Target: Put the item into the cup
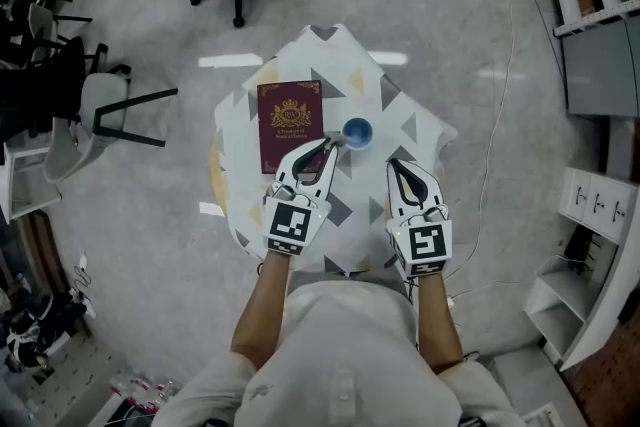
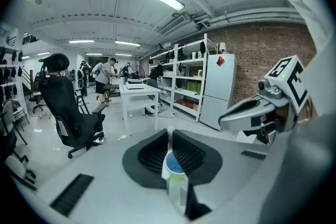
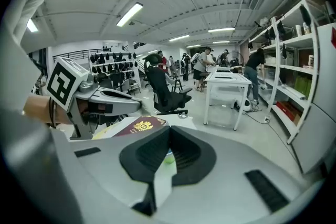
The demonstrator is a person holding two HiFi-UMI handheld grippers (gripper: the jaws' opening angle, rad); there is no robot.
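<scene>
Item pinched between left gripper's fingers, beside cup.

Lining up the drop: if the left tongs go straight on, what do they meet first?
The cup: it sits right ahead of the left tongs, centred between them in the left gripper view. Nothing shows in between, though depth is unclear.

On my bench the book lies left, the cup just right of it, my left claw close before the cup and my right claw further right, nearer me.
</scene>
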